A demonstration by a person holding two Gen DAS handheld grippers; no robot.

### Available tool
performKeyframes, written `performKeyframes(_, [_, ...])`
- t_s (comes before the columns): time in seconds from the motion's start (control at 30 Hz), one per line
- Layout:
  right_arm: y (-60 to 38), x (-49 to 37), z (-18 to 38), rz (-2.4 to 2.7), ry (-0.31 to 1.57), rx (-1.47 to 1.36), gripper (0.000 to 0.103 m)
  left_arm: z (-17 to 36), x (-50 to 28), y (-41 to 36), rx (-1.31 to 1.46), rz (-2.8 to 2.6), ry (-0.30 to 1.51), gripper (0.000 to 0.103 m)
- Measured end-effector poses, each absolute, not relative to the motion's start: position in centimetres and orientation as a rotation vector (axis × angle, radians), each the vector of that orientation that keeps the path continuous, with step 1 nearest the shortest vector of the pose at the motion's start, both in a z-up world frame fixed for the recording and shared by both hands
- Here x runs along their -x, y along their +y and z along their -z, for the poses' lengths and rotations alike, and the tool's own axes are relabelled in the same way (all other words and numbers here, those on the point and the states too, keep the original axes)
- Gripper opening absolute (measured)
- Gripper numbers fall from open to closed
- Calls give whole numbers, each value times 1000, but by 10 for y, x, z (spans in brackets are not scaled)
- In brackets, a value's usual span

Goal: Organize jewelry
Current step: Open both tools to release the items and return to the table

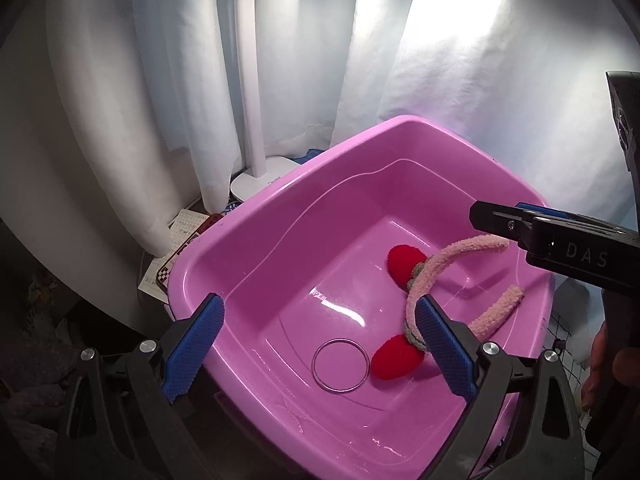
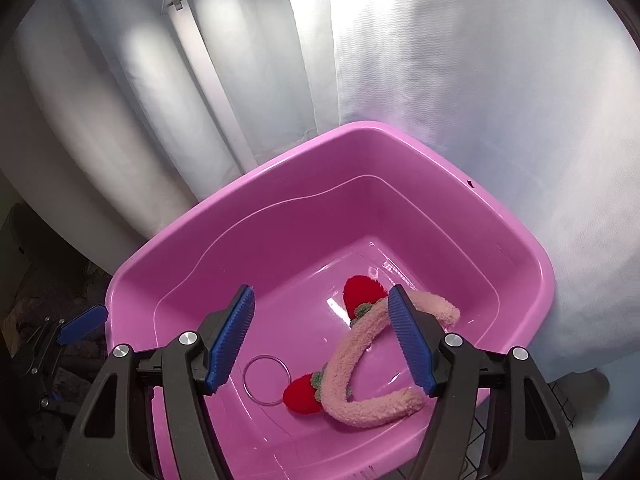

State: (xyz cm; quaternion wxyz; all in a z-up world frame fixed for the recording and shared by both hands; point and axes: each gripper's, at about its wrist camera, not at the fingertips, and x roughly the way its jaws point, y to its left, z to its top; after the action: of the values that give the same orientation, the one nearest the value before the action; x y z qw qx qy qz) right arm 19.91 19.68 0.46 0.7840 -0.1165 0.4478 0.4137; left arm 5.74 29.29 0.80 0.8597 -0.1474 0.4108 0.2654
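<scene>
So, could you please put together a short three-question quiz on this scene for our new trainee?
1. True or false: the thin clear ring lies outside the pink tub.
2. Multiple choice: the fuzzy pink headband carries A) blue bows, B) red strawberry-like decorations, C) nothing.
3. Short answer: how do the jaws of the left gripper and the right gripper stand, and does either hold anything?

Key
1. False: it lies on the tub's floor, beside one red decoration.
2. B.
3. Both stand open; neither holds anything.
</scene>
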Motion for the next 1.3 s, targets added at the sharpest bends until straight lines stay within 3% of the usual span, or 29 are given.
performKeyframes(0.57, [-23, -66, -13, -685, 765, -56, 80, -37, 10, 199, 200, -410, 736, 97])
performKeyframes(0.93, [-194, 10, 11, -446, 791, -165, 80, -9, 23, 103, 172, -248, 820, 97])
performKeyframes(1.3, [-278, 58, 59, -326, 846, -179, 80, 48, 43, 24, 156, -192, 949, 97])
